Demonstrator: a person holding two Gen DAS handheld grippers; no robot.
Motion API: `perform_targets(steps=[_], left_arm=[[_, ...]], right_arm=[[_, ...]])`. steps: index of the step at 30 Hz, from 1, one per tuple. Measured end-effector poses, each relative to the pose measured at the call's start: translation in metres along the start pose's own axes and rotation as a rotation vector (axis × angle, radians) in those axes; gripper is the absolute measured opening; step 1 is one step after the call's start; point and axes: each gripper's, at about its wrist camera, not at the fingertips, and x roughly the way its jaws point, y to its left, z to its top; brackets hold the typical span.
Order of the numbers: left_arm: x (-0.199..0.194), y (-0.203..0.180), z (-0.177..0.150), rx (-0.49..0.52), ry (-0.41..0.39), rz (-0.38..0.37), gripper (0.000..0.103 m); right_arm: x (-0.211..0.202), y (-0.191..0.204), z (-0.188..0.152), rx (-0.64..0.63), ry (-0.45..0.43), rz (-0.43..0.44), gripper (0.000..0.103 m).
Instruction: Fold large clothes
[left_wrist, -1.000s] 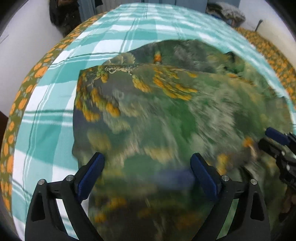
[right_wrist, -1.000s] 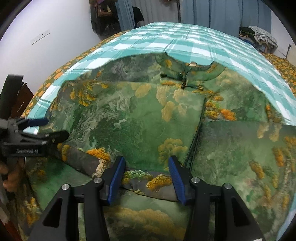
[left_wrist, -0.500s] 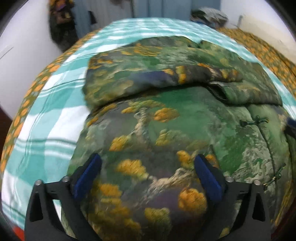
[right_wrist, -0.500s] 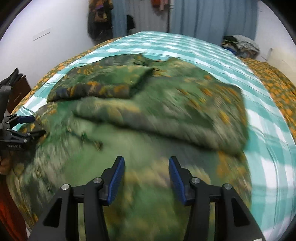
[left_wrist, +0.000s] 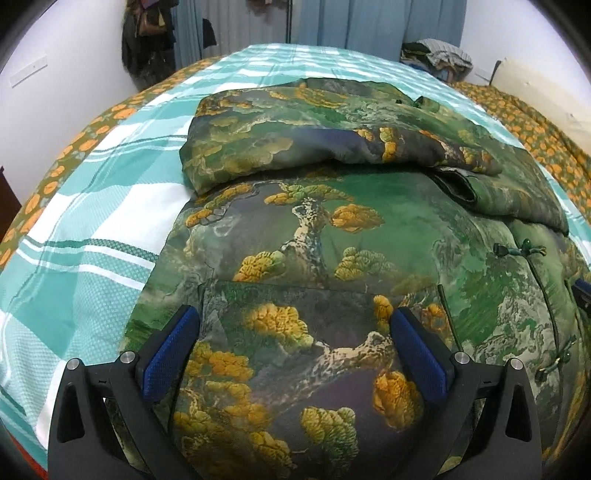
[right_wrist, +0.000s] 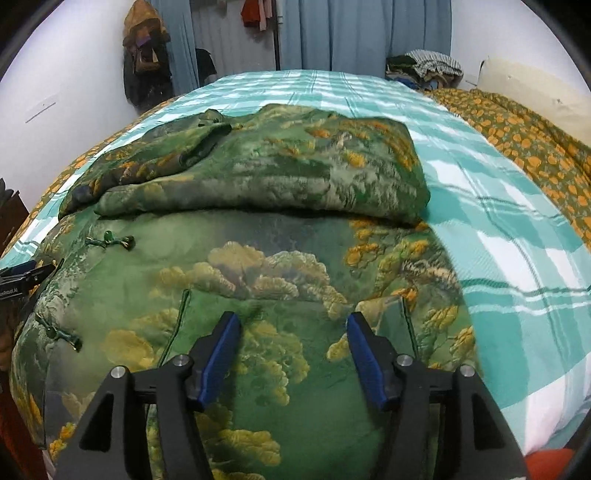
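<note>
The teal-and-white checked bed sheet (left_wrist: 92, 206) covers the bed and serves as the reference surface; an orange-dotted olive blanket (right_wrist: 535, 147) lies along its far right edge. A pile of crumpled clothes (right_wrist: 424, 66) sits beyond the sheet's far end.

The green padded jacket printed with yellow pine trees (left_wrist: 314, 236) lies on the sheet, near its front edge. Its upper part is folded down over the lower part, and the fold forms a thick roll across the middle of the sheet. One second earlier the jacket lay spread open with the collar toward the far end of the sheet; the folded layer now covers that area. Green knot buttons (right_wrist: 110, 240) run down the jacket's front placket, nearer the sheet's front edge than the roll.

The left gripper (left_wrist: 295, 343) hovers over the jacket's lower panel with its blue pads spread to full width, wider than one second ago; nothing is between them. The right gripper (right_wrist: 291, 343) hovers over the same panel, toward the sheet's right side. Its jaws are opening and grip no fabric; one second earlier they pinched a fold of the jacket.
</note>
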Motion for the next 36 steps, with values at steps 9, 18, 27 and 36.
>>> perform_targets(steps=[9, 18, 27, 36], left_arm=[[0.000, -0.002, -0.002, 0.008, -0.013, 0.011, 0.102], [0.001, -0.001, -0.001, 0.000, -0.002, 0.003, 0.102], [0.002, -0.001, -0.001, 0.002, 0.004, 0.004, 0.102], [-0.002, 0.001, 0.001, 0.010, 0.058, -0.003, 0.102]], right_arm=[[0.005, 0.000, -0.007, 0.024, -0.008, 0.012, 0.064], [0.007, 0.003, -0.011, 0.012, -0.019, 0.001, 0.064], [0.007, 0.004, -0.014, 0.007, -0.026, -0.003, 0.064], [0.006, 0.005, -0.010, -0.003, 0.009, -0.008, 0.064]])
